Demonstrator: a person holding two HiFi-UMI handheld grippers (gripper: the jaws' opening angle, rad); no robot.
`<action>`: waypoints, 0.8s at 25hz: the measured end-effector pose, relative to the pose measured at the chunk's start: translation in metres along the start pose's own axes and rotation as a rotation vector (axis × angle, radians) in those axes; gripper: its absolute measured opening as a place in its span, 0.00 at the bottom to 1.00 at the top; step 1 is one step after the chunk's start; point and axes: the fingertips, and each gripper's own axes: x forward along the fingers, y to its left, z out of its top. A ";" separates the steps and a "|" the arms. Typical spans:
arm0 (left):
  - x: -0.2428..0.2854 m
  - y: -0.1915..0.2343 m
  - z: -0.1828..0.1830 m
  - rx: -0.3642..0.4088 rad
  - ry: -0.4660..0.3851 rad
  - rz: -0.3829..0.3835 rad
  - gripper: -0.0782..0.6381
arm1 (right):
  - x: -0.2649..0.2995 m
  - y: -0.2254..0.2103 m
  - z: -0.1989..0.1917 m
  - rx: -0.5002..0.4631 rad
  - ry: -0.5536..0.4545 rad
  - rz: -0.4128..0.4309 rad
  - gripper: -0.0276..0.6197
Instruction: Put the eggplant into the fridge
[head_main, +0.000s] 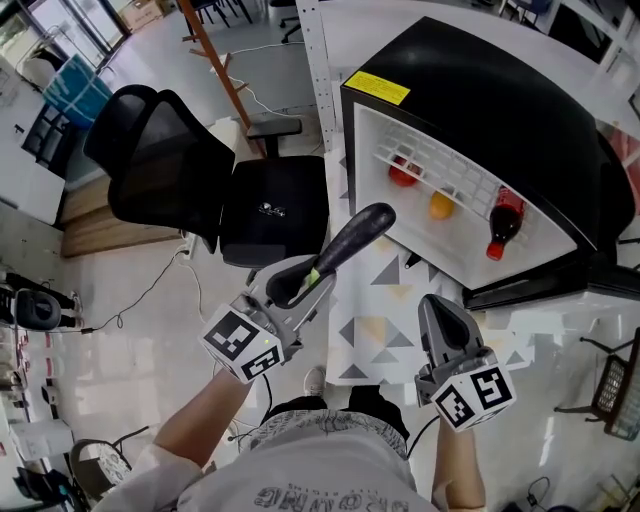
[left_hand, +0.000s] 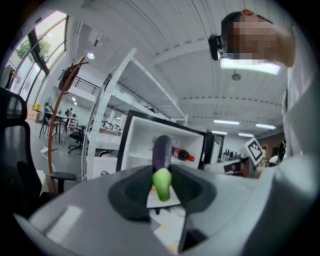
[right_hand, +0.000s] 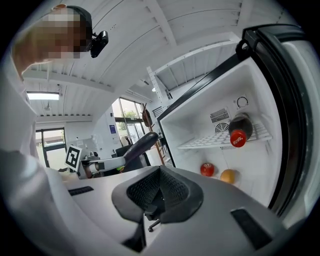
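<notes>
The dark purple eggplant (head_main: 355, 235) with a green stem end (left_hand: 162, 182) sticks out forward from my left gripper (head_main: 298, 285), whose jaws are shut on the stem end. It points toward the open black fridge (head_main: 520, 110), a short way in front of the white interior. In the left gripper view the eggplant (left_hand: 161, 152) rises between the pads with the fridge (left_hand: 145, 137) behind it. My right gripper (head_main: 438, 308) hangs lower right, jaws shut with nothing between them; its view shows the eggplant (right_hand: 141, 145) at left and the fridge interior (right_hand: 210, 125) at right.
On the fridge's wire shelf lies a cola bottle (head_main: 503, 222); below it sit a red fruit (head_main: 403, 172) and an orange fruit (head_main: 441, 205). A black office chair (head_main: 190, 170) stands left of the fridge beside a wooden coat stand (head_main: 215, 60). A patterned mat (head_main: 385, 320) covers the floor.
</notes>
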 end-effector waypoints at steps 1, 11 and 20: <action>0.005 0.001 0.001 0.005 0.001 0.006 0.28 | 0.002 -0.002 0.001 0.000 0.000 0.009 0.05; 0.062 0.021 0.013 0.061 0.007 0.086 0.28 | 0.020 -0.017 0.000 -0.005 0.037 0.116 0.05; 0.112 0.045 0.026 0.120 0.027 0.159 0.28 | 0.034 -0.029 -0.004 0.012 0.070 0.198 0.05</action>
